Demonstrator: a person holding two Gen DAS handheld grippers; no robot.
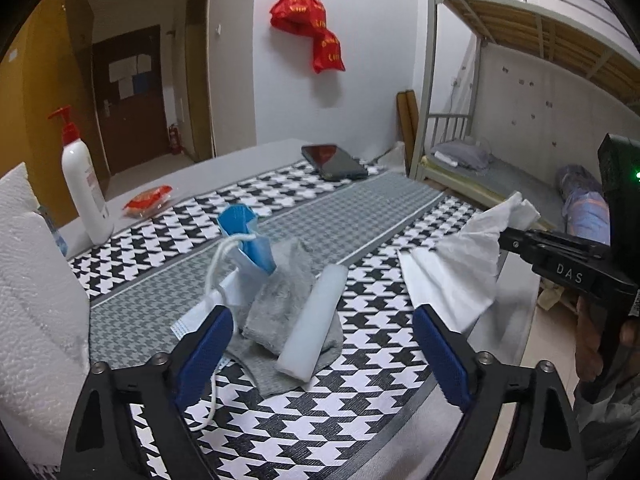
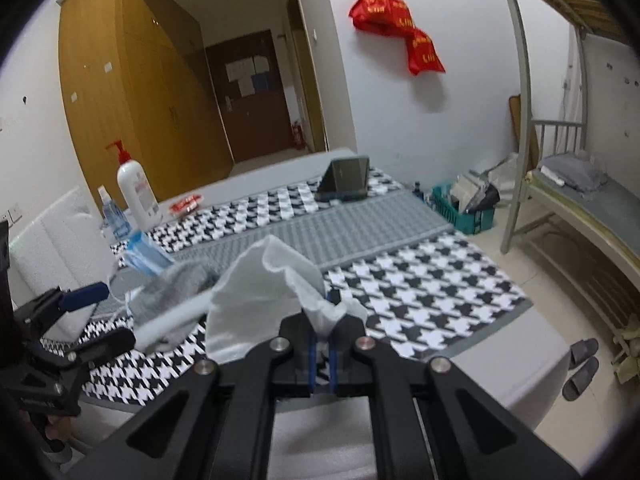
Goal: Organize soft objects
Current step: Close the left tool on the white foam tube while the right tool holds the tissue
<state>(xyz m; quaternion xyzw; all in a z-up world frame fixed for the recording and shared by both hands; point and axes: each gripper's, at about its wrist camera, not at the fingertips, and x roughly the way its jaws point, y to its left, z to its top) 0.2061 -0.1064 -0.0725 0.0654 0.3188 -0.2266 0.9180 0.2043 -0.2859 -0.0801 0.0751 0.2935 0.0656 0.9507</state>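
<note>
Pinching white tissue [image 2: 260,292] in R gripper [image 2: 325,308], L gripper [image 1: 324,344] wide over sock [image 1: 280,300]

Black-and-white houndstooth cloth [image 1: 380,344] under my blue pads [image 1: 208,348], a fine grey check band through it; grey sock [image 1: 280,292] dead centre, blue mask [image 1: 244,236] at eleven o'clock, white tissue [image 1: 460,272] at three, red bags [image 1: 308,20] at twelve

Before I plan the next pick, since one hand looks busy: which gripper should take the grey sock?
Left, probably. The left gripper is open and empty, with the grey sock lying right between its fingers. The right gripper is shut on the tissue, held off to the sock's side.
</note>
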